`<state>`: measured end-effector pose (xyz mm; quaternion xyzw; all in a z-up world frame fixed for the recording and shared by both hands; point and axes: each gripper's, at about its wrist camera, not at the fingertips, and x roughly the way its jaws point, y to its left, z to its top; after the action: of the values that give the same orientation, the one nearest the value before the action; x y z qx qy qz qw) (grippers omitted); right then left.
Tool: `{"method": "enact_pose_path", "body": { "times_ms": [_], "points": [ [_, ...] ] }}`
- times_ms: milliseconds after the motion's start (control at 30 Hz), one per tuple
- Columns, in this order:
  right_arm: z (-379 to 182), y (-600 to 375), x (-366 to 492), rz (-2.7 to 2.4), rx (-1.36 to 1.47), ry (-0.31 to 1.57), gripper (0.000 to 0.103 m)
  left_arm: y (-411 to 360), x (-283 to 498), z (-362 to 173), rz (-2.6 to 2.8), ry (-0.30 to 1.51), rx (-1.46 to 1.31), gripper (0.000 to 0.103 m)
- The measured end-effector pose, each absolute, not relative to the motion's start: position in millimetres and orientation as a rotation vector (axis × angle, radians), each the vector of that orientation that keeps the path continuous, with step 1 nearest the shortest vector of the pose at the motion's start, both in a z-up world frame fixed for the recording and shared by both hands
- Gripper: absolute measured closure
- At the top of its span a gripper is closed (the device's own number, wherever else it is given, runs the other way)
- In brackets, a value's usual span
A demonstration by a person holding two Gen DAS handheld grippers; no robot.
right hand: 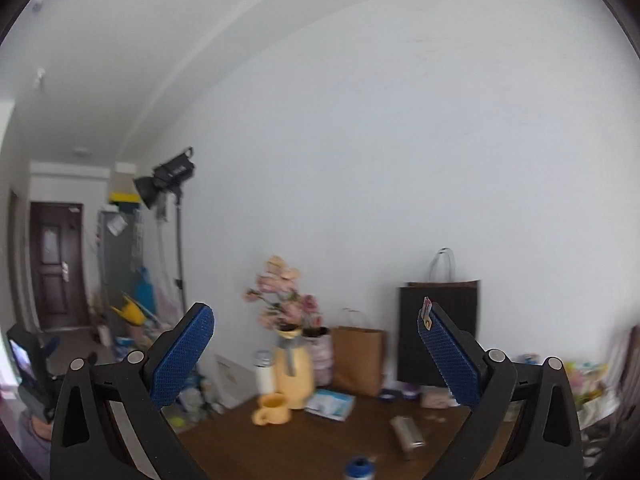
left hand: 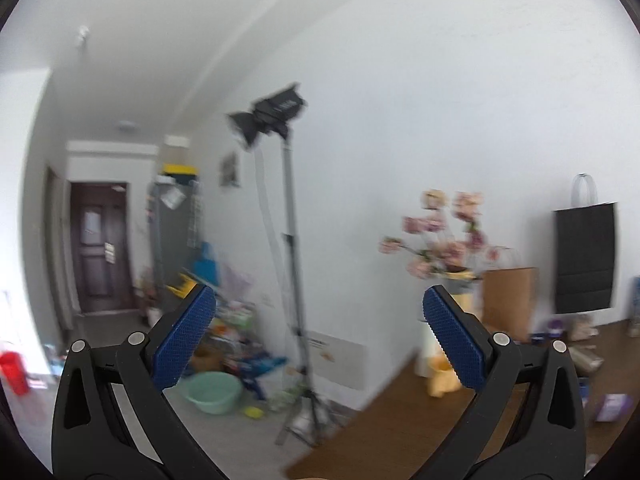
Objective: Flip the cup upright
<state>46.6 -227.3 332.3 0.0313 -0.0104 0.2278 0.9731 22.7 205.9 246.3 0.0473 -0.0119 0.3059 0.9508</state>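
Observation:
A steel cup [right hand: 407, 432] lies on its side on the brown wooden table [right hand: 312, 448], right of centre in the right wrist view. A yellow mug [right hand: 272, 408] stands further back left, mouth up and handle to the left. In the left wrist view the same mug [left hand: 438, 376] is half hidden behind my right finger, and the images are blurred. My right gripper [right hand: 316, 312] is open, held above the table and well short of both cups. My left gripper [left hand: 318, 296] is open too, over the table's left edge with nothing between its fingers.
At the table's back stand a yellow jug [right hand: 294, 372] with flowers [right hand: 284, 296], a white bottle [right hand: 264, 372], a brown paper bag [right hand: 358, 360] and a black bag [right hand: 438, 336]. A blue-capped item [right hand: 360, 468] sits near the front. A light stand [left hand: 292, 240] and floor clutter lie left.

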Motion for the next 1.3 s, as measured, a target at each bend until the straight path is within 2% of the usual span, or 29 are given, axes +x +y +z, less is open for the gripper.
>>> {"method": "enact_pose_path", "body": {
  "times_ms": [133,233,400,533,633,767,900,1300],
  "points": [
    [320.0,-196.0,36.5,0.478,0.032,-0.044,0.000,227.7,6.7,255.8,0.696,-0.026,0.117,0.000],
    [287.4,-187.2,27.5,0.527,0.052,-0.072,0.000,223.8,3.7,240.4,0.606,0.016,0.070,0.000],
    [166.1,-174.6,46.2,0.463,0.140,-0.013,0.000,177.3,27.3,172.4,0.392,0.154,-0.006,0.000],
    [54.0,-164.3,73.3,0.437,0.031,0.109,0.000,125.6,43.5,104.3,0.185,0.252,-0.037,0.000],
    [9.7,-186.8,89.6,0.397,0.026,0.206,0.000,88.1,53.1,66.0,0.126,0.327,-0.024,0.000],
    [-7.1,-230.6,76.2,0.331,0.099,0.308,0.000,52.8,60.4,34.2,0.031,0.420,-0.032,0.000],
    [-18.4,-238.9,51.7,0.175,0.069,0.412,0.000,27.3,64.2,26.5,-0.001,0.480,-0.030,0.000],
    [-30.1,-236.5,32.5,0.247,0.067,0.457,0.000,4.4,51.5,16.7,-0.023,0.513,0.051,0.000]
  ]
}}
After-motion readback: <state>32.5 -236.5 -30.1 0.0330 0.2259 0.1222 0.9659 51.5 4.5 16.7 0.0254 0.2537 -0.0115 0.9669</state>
